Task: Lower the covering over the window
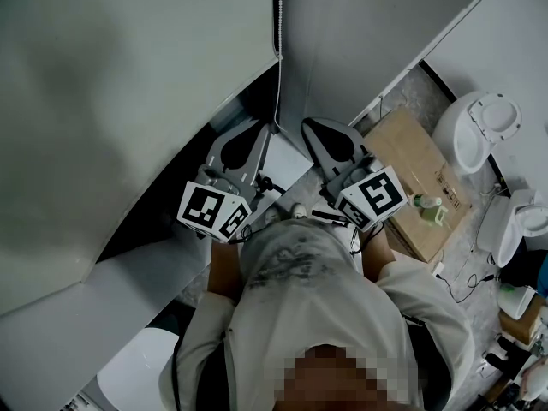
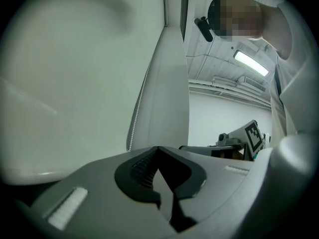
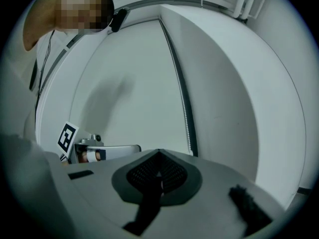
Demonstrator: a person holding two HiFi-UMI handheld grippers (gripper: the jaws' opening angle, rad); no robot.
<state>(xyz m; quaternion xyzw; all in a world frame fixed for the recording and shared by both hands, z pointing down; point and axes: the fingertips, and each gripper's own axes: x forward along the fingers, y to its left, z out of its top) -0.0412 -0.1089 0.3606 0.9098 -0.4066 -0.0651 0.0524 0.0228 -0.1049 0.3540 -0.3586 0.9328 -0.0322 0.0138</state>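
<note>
left claw [image 2: 158,149] closed, empty | right claw [image 3: 159,154] closed, empty | bead chain [image 1: 278,50] hangs between them | blind [image 1: 111,101] ahead

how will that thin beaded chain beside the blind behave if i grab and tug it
Probably floppy: the thin white beaded chain hangs straight beside the pale grey blind, so a push should swing it aside. Its small beads look smooth, so a grip may slip along it. It seems light.

The speckled floor [image 1: 469,234] bears a cardboard box [image 1: 409,157], cables [image 1: 459,291] — perhaps toilets [image 1: 479,127] too.
</note>
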